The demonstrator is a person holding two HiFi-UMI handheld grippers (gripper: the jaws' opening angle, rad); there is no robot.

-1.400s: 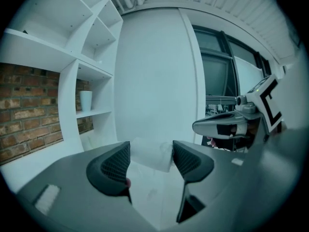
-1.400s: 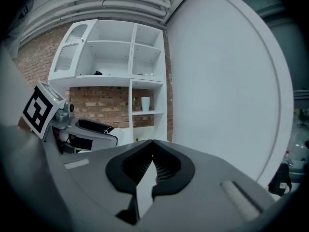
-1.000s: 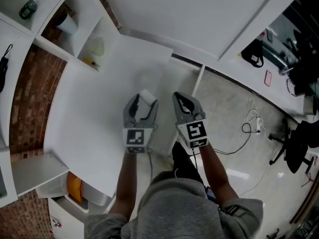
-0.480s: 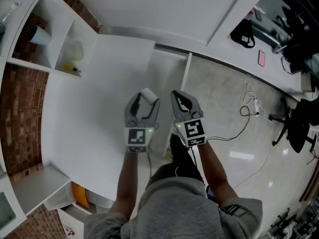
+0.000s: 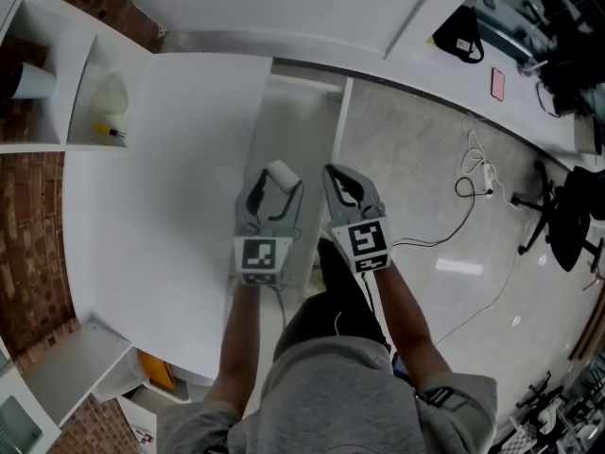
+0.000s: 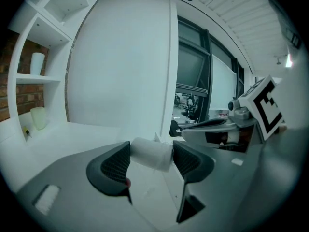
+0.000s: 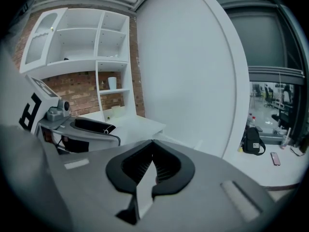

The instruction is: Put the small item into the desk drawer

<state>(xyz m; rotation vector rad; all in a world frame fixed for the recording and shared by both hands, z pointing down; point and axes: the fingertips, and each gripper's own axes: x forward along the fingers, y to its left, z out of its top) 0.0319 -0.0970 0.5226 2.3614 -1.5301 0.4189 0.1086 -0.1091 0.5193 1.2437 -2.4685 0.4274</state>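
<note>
The left gripper (image 5: pixel 276 192) clamps the roll (image 6: pixel 152 153) in its fingers, securing it for stowing. The right gripper (image 7: pixel 152 164) has its fingers together, empty.

Matt white desk (image 5: pixel 161 197), rough brick wall (image 5: pixel 28 225), glossy floor (image 5: pixel 425 197)

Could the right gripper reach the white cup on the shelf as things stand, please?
Probably not from here: the right gripper, shut, is off the desk's right edge, and the white cup sits in a shelf cubby across the desk.
</note>
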